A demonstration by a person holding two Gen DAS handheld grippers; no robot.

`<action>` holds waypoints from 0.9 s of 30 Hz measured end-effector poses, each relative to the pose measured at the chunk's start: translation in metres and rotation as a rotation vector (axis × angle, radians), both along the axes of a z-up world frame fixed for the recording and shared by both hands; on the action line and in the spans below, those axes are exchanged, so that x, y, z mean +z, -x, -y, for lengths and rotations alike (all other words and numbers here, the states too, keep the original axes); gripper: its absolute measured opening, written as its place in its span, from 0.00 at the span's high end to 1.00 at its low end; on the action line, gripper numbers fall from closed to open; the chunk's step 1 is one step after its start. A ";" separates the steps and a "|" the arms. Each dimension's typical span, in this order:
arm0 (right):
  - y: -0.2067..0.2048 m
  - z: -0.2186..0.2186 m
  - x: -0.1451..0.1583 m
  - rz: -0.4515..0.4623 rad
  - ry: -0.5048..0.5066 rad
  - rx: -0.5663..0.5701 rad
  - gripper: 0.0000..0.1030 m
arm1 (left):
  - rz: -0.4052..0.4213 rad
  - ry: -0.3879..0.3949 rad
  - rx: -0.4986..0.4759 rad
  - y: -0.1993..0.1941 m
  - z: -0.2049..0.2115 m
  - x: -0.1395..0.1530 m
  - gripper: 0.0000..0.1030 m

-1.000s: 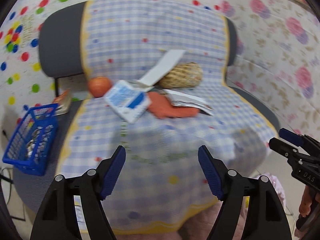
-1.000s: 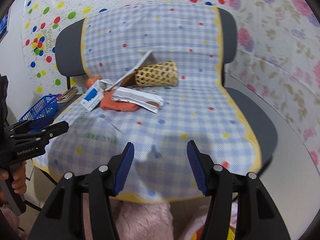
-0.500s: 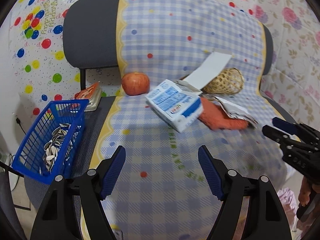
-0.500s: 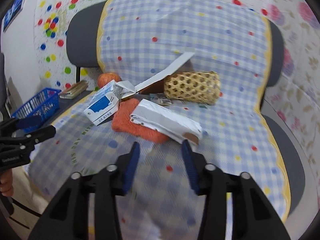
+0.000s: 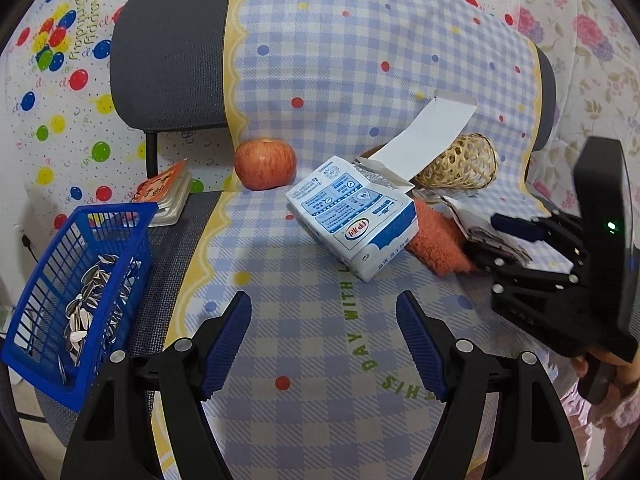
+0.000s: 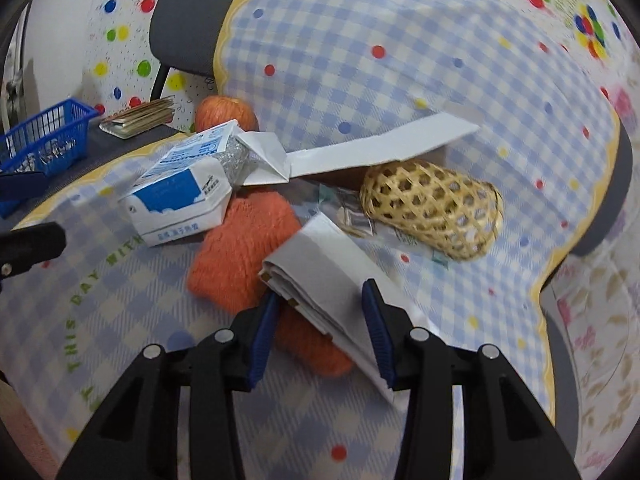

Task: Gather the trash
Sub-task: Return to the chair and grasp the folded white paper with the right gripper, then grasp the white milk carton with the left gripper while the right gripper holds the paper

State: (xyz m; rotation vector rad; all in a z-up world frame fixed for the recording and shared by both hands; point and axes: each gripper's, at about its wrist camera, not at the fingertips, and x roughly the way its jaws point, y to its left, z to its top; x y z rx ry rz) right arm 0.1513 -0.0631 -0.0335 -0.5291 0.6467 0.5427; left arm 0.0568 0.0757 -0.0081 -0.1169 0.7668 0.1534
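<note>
**R gripper straddles folded paper; L gripper hangs wide over cloth**

R gripper [image 6: 320,320]: jaws apart, one blue pad each side of the folded grey-white paper wad [image 6: 320,276]. Can't tell if the pads touch it; not clamped. Wad lies partly on the orange fuzzy cloth [image 6: 240,248], tilted, its near end running under the R pad.

L gripper [image 5: 324,336]: jaws spread wide, nothing between them, over bare checked tablecloth [image 5: 320,420] covering the chair seat.

Milk carton [image 5: 352,216], blue/white, top torn open, lies on its side just ahead of L gripper, leaning against the orange cloth. Long white cardboard strip [image 6: 360,152] slants up from behind the carton, over the woven bamboo basket [image 6: 432,208], which lies on its side just beyond the wad. Small wrapper scraps [image 6: 352,216] btwn wad and basket.

Apple [image 5: 265,164] sits at the seat back, left of the carton. Blue plastic basket [image 5: 48,368] w/ sunflower seed shells stands on the bare seat edge at far left, well apart from the trash pile; small notepad [image 5: 166,192] behind it.
</note>
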 end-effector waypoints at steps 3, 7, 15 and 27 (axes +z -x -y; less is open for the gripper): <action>-0.001 0.007 0.013 0.016 -0.049 -0.008 0.77 | -0.002 -0.005 0.000 0.002 0.002 0.000 0.27; 0.003 0.045 0.044 0.057 -0.175 -0.099 0.96 | -0.001 -0.014 0.003 0.006 0.002 0.001 0.27; 0.041 0.129 0.076 -0.002 -0.416 -0.240 0.97 | -0.007 -0.001 0.010 -0.005 0.009 0.000 0.19; 0.071 0.137 0.064 0.000 -0.451 -0.236 0.97 | -0.025 0.179 0.116 -0.062 0.006 0.002 0.14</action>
